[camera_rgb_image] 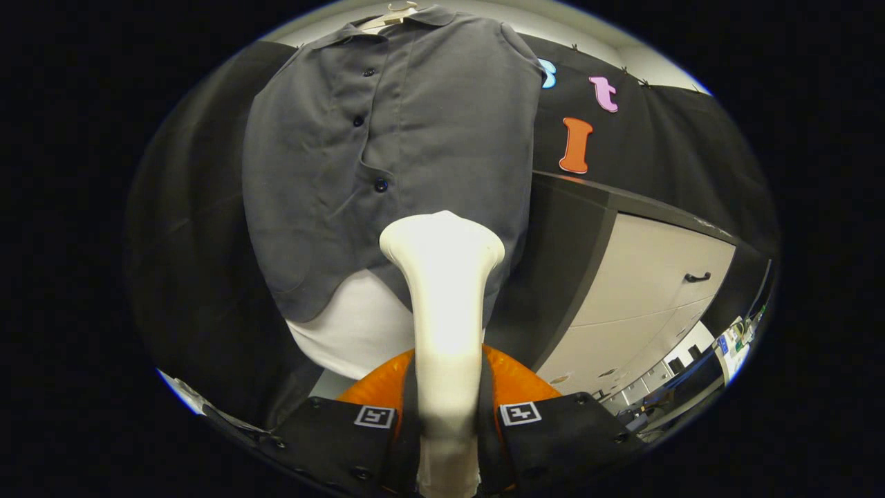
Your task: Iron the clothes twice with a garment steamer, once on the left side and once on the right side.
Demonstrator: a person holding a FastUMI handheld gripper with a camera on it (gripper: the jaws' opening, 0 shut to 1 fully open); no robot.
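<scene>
A grey button-up shirt (415, 152) hangs on a pale hanger (390, 17) ahead of me, over a white garment (352, 332) that shows below its hem. My gripper (446, 408) is shut on the white garment steamer (442, 290), whose handle runs up between the fingers. The steamer's flared head sits against or just in front of the shirt's lower part, right of the button line. Whether the head touches the cloth I cannot tell.
A cabinet with pale doors and a dark handle (697, 277) stands to the right under a dark countertop (622, 197). Something orange and rounded (515, 380) lies just beyond the fingers, below the shirt. Black cloth hangs behind and to the left.
</scene>
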